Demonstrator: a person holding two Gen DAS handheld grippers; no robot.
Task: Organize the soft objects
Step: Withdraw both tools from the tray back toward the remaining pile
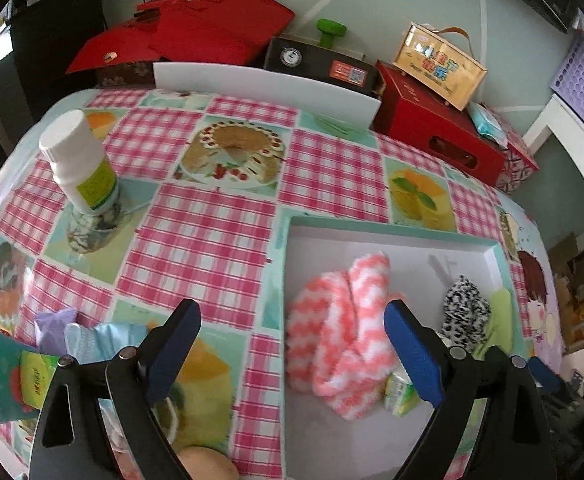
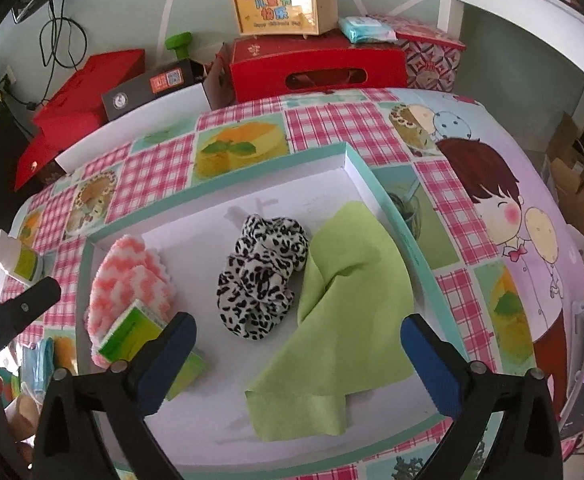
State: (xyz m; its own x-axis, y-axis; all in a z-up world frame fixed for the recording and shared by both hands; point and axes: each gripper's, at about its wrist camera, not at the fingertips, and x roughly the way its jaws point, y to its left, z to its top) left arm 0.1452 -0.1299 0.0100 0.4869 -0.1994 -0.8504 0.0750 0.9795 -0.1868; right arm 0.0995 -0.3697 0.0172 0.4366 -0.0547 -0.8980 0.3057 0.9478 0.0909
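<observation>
**Soft things in the white tray**

The right gripper [image 2: 295,364] hangs over the tray [image 2: 228,192] with its blue-padded jaws wide apart and nothing between them. Inside the tray, a green cloth [image 2: 347,312] lies rumpled on the right, touching a black-and-white spotted scrunchie [image 2: 262,276] at the middle. On the left a pink-and-white fuzzy cloth [image 2: 132,276] sits with a small green box [image 2: 132,334] on its near edge. The tray rests on a table [image 2: 471,216] covered in a pink checked cloth; a white bottle [image 2: 16,258] stands at far left
</observation>
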